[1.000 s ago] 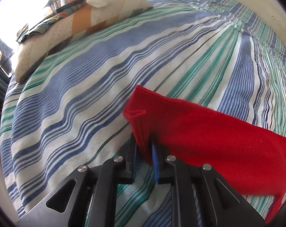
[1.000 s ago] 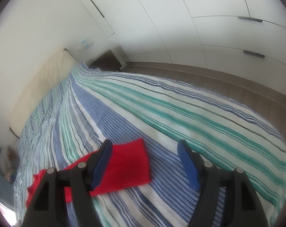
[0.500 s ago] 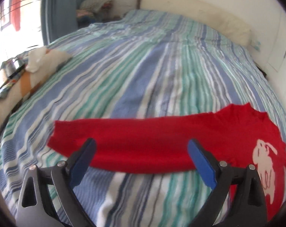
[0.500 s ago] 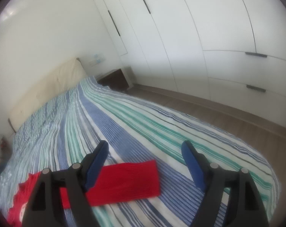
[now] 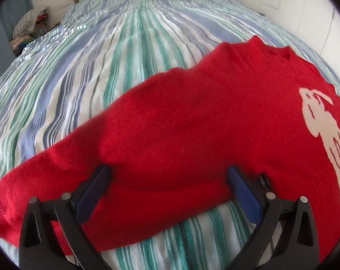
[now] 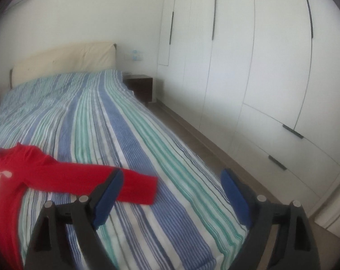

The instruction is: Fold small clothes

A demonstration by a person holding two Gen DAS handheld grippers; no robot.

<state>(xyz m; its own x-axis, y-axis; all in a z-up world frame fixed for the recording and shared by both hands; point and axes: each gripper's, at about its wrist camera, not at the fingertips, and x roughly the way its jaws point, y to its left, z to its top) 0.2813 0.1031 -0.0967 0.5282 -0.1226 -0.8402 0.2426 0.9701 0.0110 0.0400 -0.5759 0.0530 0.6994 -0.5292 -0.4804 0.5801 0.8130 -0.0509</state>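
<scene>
Sweater [image 5: 192,121] lies flat on the striped bed [image 5: 124,45], its sleeve running left. Left gripper [image 5: 167,186], its 2 fingers spread wide, straddles that sleeve and looks nearer. Right gripper [image 6: 172,191], also wide, holds nothing beside the cuff.

- Sweater [image 5: 192,130] lies flat on the bedspread [image 5: 115,51], sleeves stretched out to either side.
- Left gripper [image 5: 167,191] stands over the sweater's left sleeve, jaws spread to either side of it.
- Right gripper [image 6: 172,193] is beyond the right sleeve's cuff [image 6: 147,191], over the bedspread.
- Headboard [image 6: 64,60] behind the bed; nightstand [image 6: 139,85] right of it; wardrobe [image 6: 248,56] along the right wall.
</scene>
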